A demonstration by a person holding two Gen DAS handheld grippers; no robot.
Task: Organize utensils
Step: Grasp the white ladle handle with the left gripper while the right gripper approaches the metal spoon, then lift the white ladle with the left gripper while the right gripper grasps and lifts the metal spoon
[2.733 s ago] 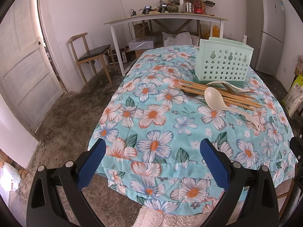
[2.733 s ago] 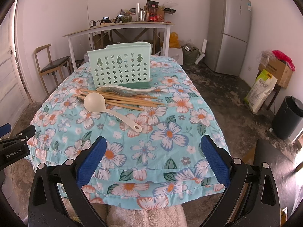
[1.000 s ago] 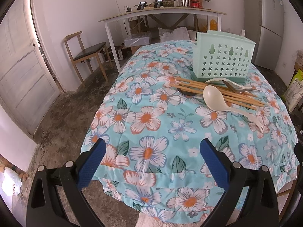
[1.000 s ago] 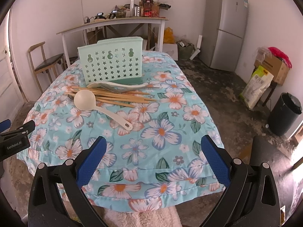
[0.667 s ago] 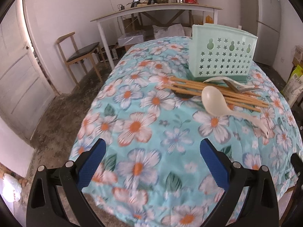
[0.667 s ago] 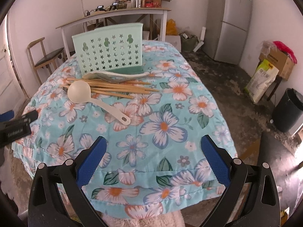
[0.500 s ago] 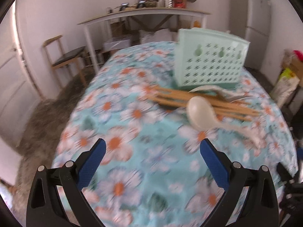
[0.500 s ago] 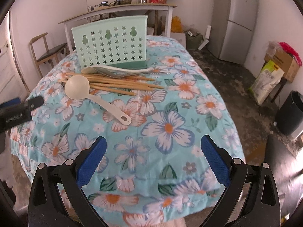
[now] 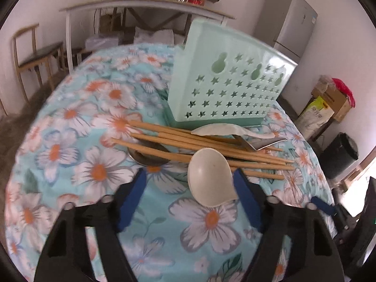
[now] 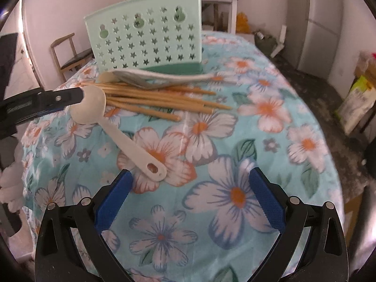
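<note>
- The surface (image 9: 70, 127) is covered by a soft, matt cloth printed with white and orange flowers on turquoise.
- The mint-green perforated holder (image 9: 225, 87) is made of smooth plastic with a slight sheen.
- The cream ladle-shaped spoon (image 9: 209, 176) is moulded in smooth, matt plastic; its flat handle (image 10: 141, 155) shows the same finish.
- The long tan chopsticks (image 9: 188, 141) look like bare, matt wood or bamboo.
- A shiny metal spoon bowl (image 9: 148, 157) is seen under the chopsticks, glossy and reflective.
- The left tool (image 9: 189, 183) is built of black matt plastic, with blue textured pads (image 10: 265, 197) seen on the right tool (image 10: 188, 188).
</note>
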